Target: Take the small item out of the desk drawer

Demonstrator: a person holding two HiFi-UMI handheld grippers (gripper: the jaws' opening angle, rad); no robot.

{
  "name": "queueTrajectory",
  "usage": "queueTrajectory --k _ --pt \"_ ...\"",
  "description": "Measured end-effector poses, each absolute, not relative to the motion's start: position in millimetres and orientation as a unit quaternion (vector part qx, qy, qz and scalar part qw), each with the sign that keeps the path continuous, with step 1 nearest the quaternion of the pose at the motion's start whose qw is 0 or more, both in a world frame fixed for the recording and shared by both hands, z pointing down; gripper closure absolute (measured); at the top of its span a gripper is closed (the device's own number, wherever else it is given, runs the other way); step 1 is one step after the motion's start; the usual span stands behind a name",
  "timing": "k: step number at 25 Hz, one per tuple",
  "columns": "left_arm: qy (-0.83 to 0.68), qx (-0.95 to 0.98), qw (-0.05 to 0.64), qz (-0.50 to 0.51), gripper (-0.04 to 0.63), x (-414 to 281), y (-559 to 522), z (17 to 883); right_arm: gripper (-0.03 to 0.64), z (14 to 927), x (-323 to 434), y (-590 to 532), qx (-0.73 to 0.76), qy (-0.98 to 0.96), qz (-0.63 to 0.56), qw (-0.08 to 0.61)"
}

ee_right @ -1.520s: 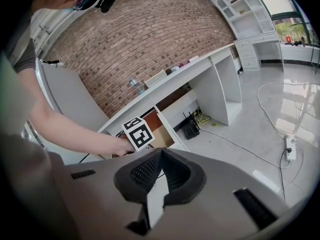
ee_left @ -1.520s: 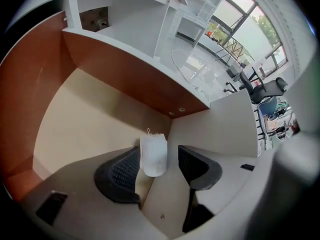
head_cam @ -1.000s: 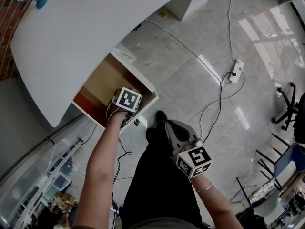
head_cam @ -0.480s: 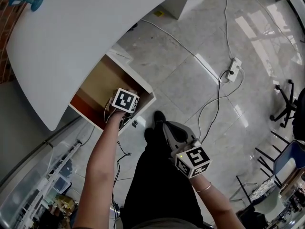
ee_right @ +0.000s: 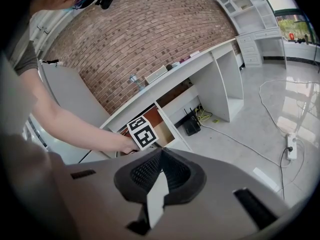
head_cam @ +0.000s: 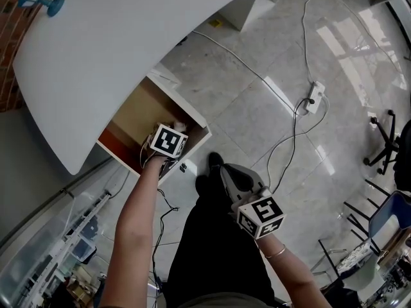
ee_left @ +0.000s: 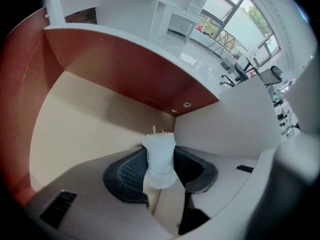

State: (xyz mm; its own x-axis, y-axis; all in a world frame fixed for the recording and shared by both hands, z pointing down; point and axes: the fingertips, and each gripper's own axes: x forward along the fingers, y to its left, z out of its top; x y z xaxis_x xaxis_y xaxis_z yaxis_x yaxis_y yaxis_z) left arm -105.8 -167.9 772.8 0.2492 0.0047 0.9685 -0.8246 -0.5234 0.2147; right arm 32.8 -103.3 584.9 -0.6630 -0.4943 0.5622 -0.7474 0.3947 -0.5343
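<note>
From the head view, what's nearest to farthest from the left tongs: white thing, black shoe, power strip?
1. White thing, between the closing left tongs, in the drawer.
2. Black shoe, on the floor, just right.
3. Power strip, floor, far right.

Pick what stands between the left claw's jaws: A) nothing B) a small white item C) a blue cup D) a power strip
B: in the left gripper view the small white item stands between the closing jaws of the left claw, inside the drawer.
</note>
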Motion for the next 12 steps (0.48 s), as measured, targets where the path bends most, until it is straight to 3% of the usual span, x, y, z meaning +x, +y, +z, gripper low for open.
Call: queueTrajectory --k 12 --pt "-0.344 0.715 0.361 0.489 0.426 -106 -180 722 0.611 565 25 -111 0.376 -0.830 0.384 0.147"
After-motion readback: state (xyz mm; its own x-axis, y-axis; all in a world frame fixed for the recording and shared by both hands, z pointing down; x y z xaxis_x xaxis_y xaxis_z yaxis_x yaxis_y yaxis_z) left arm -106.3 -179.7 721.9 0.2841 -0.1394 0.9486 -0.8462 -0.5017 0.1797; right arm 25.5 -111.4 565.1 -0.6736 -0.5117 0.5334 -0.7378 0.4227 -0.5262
